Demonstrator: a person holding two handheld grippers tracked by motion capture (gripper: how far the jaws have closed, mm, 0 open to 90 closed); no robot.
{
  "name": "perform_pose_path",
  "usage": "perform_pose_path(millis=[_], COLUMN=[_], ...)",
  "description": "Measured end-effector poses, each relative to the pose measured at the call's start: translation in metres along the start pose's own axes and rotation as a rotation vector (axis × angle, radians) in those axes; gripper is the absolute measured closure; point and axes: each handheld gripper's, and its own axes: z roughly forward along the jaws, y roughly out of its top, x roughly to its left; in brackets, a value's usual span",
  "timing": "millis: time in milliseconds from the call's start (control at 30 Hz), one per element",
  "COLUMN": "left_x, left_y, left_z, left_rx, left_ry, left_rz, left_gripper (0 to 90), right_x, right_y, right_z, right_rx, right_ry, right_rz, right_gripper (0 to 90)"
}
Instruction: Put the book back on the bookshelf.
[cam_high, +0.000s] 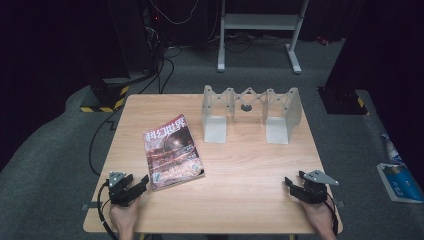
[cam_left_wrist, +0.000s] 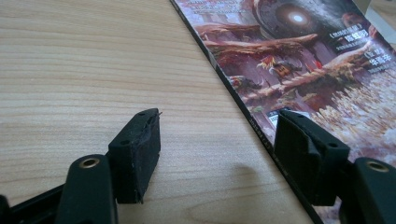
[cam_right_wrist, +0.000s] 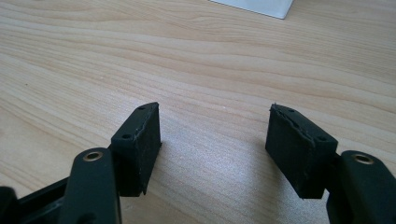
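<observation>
Magazine (cam_high: 172, 151) lies flat on the left half of the wooden surface (cam_high: 250, 165), its long side running away from the person and leaning a bit. The left tool (cam_high: 144, 183) sits right at its near corner, open and holding nothing; the right tool (cam_high: 290, 184) is far off, open wide over bare wood. The left gripper view shows one jaw just over the magazine's edge (cam_left_wrist: 243, 98). A white rack (cam_high: 250, 112) stands at the back.

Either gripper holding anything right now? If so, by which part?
Nothing held. The left gripper stands open, straddling the magazine spine edge near its corner, pads not pressing. The right gripper is open over bare table.
</observation>
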Motion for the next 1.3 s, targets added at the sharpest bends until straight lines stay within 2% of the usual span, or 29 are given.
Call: perform_pose_path(millis=[367,567,633,833,967,1100,1300], left_x=[0.0,0.0047,0.0054,0.0048,0.0068,0.0059,0.0037], left_y=[-0.0005,0.0009,0.0012,0.0027,0.0036,0.006,0.0086], left_z=[-0.0025,-0.0054,-0.0056,-0.0047,-0.0048,-0.0058,-0.0051], left_rx=[-0.016,-0.045,-0.049,-0.036,-0.039,-0.036,-0.041], left_ry=[-0.016,-0.047,-0.051,-0.06,-0.064,-0.072,-0.09], left_rz=[-0.014,-0.056,-0.056,-0.046,-0.078,-0.071,-0.092], left_gripper=[30.9,31.2,31.2,31.2,30.9,30.8,30.7], right_x=[0.0001,0.0002,0.0002,0.0003,0.0003,0.0004,0.0005], right_y=[-0.0001,-0.0001,-0.0001,-0.0001,-0.0001,-0.0002,-0.0002], right_z=[0.0,0.0,0.0,0.0,-0.0001,-0.0001,-0.0001], right_rx=[-0.001,-0.001,-0.001,-0.002,-0.001,-0.001,-0.001], right_ry=[-0.001,0.0,0.0,0.0,0.0,0.001,0.001], right_rz=[0.002,0.001,0.001,0.002,0.001,0.003,0.003], right_gripper=[35.2,35.2,35.2,35.2,35.2,35.2,35.2])
